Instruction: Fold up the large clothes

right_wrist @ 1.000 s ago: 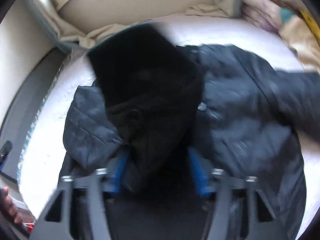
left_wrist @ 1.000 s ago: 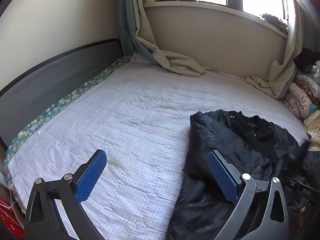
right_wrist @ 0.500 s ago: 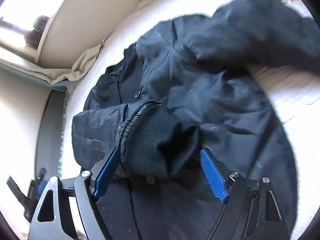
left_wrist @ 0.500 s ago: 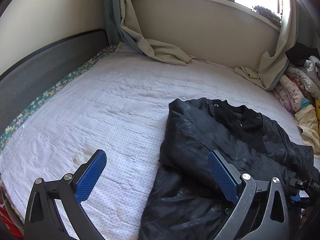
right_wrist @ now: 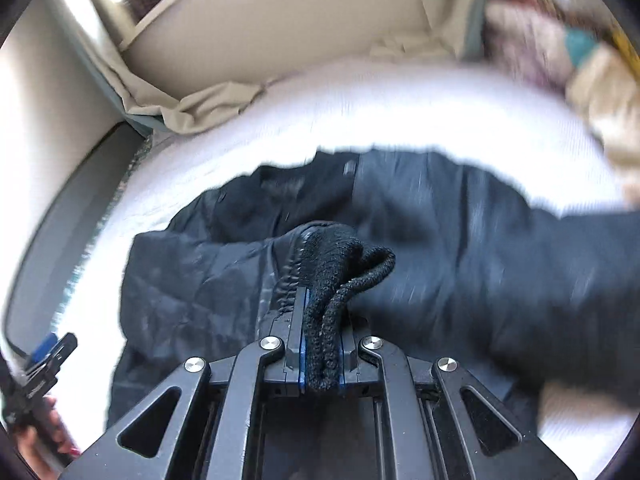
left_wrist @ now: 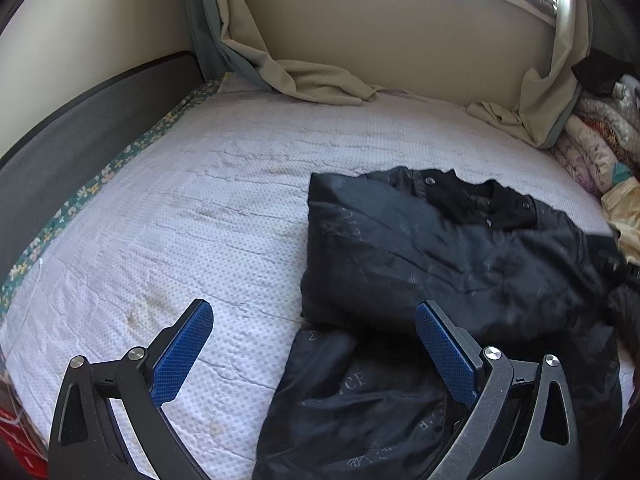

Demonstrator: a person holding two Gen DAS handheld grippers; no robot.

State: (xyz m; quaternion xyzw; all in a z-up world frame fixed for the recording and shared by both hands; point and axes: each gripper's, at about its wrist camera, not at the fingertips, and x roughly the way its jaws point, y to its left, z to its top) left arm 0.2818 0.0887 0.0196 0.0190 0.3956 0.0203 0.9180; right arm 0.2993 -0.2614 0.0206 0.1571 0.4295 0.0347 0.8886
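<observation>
A black padded jacket lies on the white bed sheet, its left side folded over the front and its collar toward the window wall. My left gripper hovers open above the jacket's lower left edge with nothing between its blue pads. In the right wrist view my right gripper is shut on the jacket's black knit sleeve cuff, which bunches out above the closed pads. The sleeve stretches away to the right over the jacket body.
A grey headboard runs along the bed's left side. Beige curtains trail onto the bed's far edge. Folded blankets are stacked at the far right. A hand holding the left gripper shows at the lower left of the right wrist view.
My right gripper closed on the knit cuff that lay between its open pads and swung sideways with it. My left gripper came lower, toward the jacket's left edge.
</observation>
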